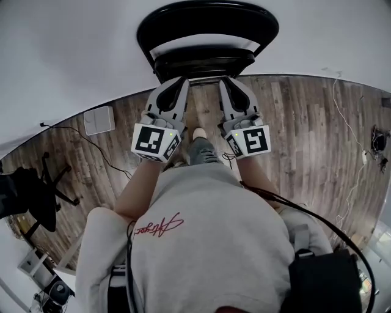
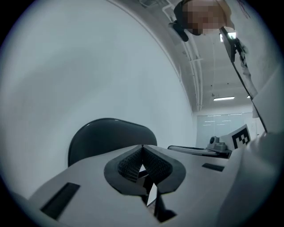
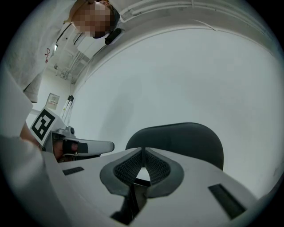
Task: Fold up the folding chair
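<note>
**While both tools stand closed, the black chair sits against the wall**

Where the head view looks down, the folding chair (image 1: 206,62) lies at 12 o'clock, hard against the white wall (image 1: 73,49) at the edge of the wooden floor (image 1: 299,134). It is all black: a broad, rounded backrest (image 1: 208,11) arcs over the top, a pale band shows beneath it, and the darker seat (image 1: 204,68) sits below that. Whether it is folded flat cannot be told from here.

The left gripper (image 1: 182,80) and the right gripper (image 1: 225,80) lie side by side just beneath the chair, at 11 and 1 o'clock from the person's grey sweatshirt (image 1: 208,244), with their tips at the seat's near edge. Contact cannot be made out from above.

Each gripper view settles what the head view leaves open — both pairs of jaws are pressed together at the tips, with nothing caught between the ribbed pads. In both, the backrest rises as a dark dome behind the jaws, at 10 o'clock for the left and 1 o'clock for the right.

Only the left gripper view shows ceiling lights (image 2: 224,98), at 3 o'clock. Only the head view shows the floor — and a small white box (image 1: 99,119) at 9 o'clock.
</note>
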Demonstrator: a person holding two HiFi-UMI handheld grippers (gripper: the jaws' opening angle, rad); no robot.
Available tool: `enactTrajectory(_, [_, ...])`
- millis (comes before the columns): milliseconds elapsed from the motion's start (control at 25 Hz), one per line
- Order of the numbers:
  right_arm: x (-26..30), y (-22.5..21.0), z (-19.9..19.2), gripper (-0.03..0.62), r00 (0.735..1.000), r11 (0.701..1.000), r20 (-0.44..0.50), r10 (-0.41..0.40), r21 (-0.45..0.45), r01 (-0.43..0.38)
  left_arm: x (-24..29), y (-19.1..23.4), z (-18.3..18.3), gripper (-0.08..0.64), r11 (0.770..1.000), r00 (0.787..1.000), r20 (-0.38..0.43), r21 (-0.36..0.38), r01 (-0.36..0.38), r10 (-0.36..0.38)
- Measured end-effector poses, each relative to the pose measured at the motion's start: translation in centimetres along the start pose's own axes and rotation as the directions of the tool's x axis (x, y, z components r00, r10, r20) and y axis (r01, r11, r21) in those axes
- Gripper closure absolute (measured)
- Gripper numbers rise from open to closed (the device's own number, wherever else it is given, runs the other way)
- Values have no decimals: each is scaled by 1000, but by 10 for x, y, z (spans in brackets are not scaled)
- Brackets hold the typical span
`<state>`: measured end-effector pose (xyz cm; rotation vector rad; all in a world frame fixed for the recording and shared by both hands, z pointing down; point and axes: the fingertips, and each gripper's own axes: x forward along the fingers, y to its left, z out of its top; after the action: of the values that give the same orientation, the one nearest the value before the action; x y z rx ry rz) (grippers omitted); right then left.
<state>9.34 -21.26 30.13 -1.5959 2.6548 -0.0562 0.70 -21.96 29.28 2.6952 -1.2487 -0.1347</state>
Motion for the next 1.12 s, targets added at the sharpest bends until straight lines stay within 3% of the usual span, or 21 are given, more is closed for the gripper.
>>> enactTrajectory(400, [-31, 51, 39, 560, 998, 999, 63, -6, -42, 9, -40, -24, 19, 543, 999, 998, 41, 25, 42, -43])
enactTrajectory(840, [-71, 89, 53, 561, 995, 996, 97, -23, -88, 32, -83, -59, 34, 543, 994, 990, 100, 49, 93, -98])
enactTrajectory(1120, [-95, 107, 58, 561, 993, 994, 111, -45, -93, 56, -106, -77, 32, 543, 991, 988, 93, 57, 121, -126])
